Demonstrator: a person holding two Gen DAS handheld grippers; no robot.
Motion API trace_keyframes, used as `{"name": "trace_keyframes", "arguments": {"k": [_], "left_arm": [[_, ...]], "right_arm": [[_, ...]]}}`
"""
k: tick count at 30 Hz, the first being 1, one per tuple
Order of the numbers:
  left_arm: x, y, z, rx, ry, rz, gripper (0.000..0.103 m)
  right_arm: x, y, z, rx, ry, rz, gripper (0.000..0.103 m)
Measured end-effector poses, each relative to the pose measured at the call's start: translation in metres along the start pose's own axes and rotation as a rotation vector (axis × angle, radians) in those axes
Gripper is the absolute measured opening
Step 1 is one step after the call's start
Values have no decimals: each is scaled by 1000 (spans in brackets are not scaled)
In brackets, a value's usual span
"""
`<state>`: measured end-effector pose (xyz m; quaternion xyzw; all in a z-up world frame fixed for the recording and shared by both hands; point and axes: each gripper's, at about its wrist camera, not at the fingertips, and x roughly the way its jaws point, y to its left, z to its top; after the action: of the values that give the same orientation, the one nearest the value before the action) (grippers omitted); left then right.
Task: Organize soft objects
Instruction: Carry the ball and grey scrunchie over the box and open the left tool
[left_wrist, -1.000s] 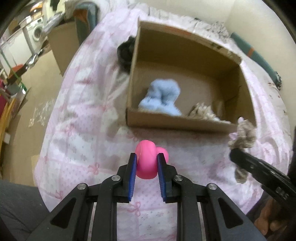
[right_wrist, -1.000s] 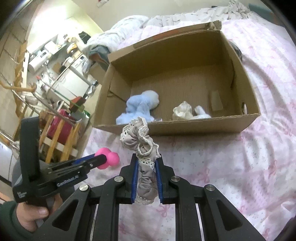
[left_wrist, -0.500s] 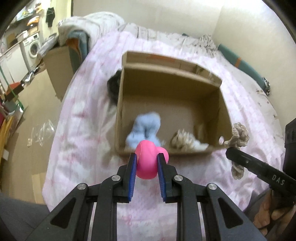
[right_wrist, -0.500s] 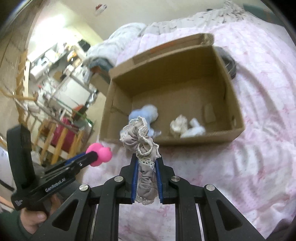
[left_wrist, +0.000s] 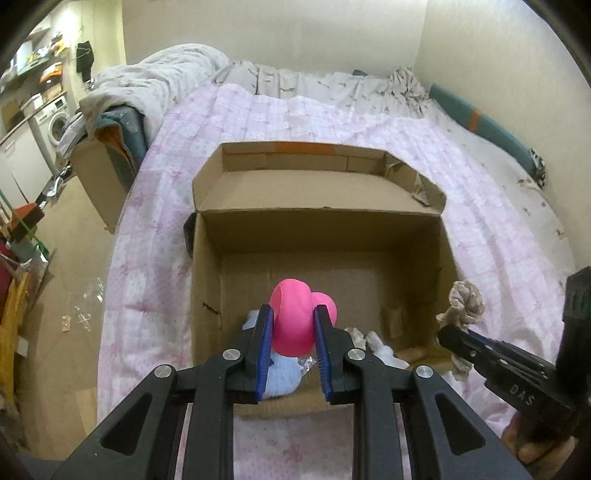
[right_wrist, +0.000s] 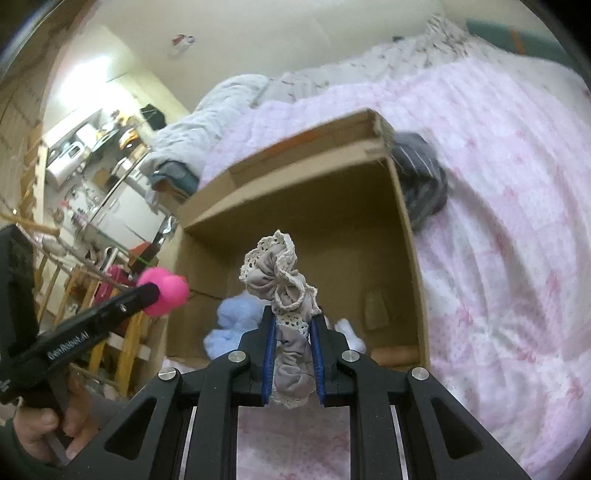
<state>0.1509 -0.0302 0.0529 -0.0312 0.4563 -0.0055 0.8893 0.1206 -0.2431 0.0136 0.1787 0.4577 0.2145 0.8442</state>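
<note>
My left gripper (left_wrist: 293, 314) is shut on a pink soft toy (left_wrist: 295, 317), held above the near edge of an open cardboard box (left_wrist: 321, 229) on the bed. My right gripper (right_wrist: 292, 321) is shut on a grey lace-trimmed scrunchie (right_wrist: 280, 273), also over the box's (right_wrist: 332, 206) near side. In the left wrist view the right gripper (left_wrist: 448, 334) and its scrunchie (left_wrist: 463, 299) sit at the right. In the right wrist view the left gripper (right_wrist: 153, 291) with the pink toy (right_wrist: 166, 286) shows at the left. Inside the box lie a light blue plush (right_wrist: 231, 317) and a white fluffy item (left_wrist: 380, 345).
The box stands on a pink patterned bedspread (left_wrist: 498, 229). A dark striped garment (right_wrist: 421, 184) lies against the box's far outer side. A grey duvet (left_wrist: 147, 77) is piled at the bed's head. Off the bed's left edge are floor, another carton (left_wrist: 96, 173) and clutter.
Both grippers have risen and moved forward toward the box, each keeping its item. The box now sits directly below and ahead of them, its near wall under the fingers.
</note>
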Motion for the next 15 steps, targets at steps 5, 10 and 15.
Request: {"name": "trace_keyframes", "arguments": {"k": [5,10,15], "left_arm": [[26,-2,-7,-14,46,10,20],[40,-6,-13,-16,62,29,20],[47,-13,-12,-4,64,55,20]], "right_arm": [[9,-11,-1,28,18,-32,19],[15,-11,-2,26,43,-49,19],[16,-6,-4,11,42,-54,19]]}}
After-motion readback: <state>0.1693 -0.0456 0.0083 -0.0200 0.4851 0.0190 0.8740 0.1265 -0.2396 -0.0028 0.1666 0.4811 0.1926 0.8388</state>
